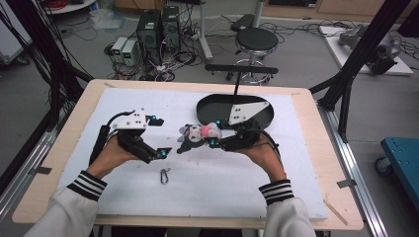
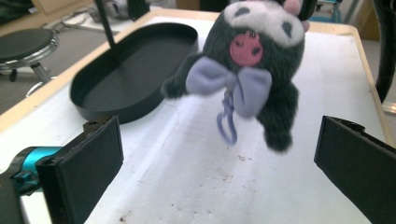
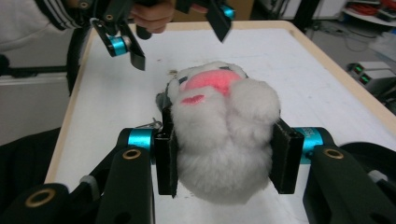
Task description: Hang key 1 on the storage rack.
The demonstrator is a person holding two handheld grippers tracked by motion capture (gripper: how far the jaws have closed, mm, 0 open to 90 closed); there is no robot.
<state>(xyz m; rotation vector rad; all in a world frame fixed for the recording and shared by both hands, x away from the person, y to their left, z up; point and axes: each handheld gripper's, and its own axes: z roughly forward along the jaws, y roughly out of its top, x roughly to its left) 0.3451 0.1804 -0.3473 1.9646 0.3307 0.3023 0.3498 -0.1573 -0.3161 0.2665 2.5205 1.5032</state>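
A small plush toy, dark grey with a white face, a pink patch and a lilac bow, hangs just above the white foam mat. My right gripper is shut on its white fluffy head, and both pads press into the fur. My left gripper stands wide open to the left of the toy, with nothing between its pads. In the left gripper view the toy floats ahead of the jaws. A black oval tray lies behind the toy.
A small metal clip lies on the mat near the front. A thin black post with a crossbar rises at the tray's far rim. A stool and computer boxes stand on the floor beyond the table.
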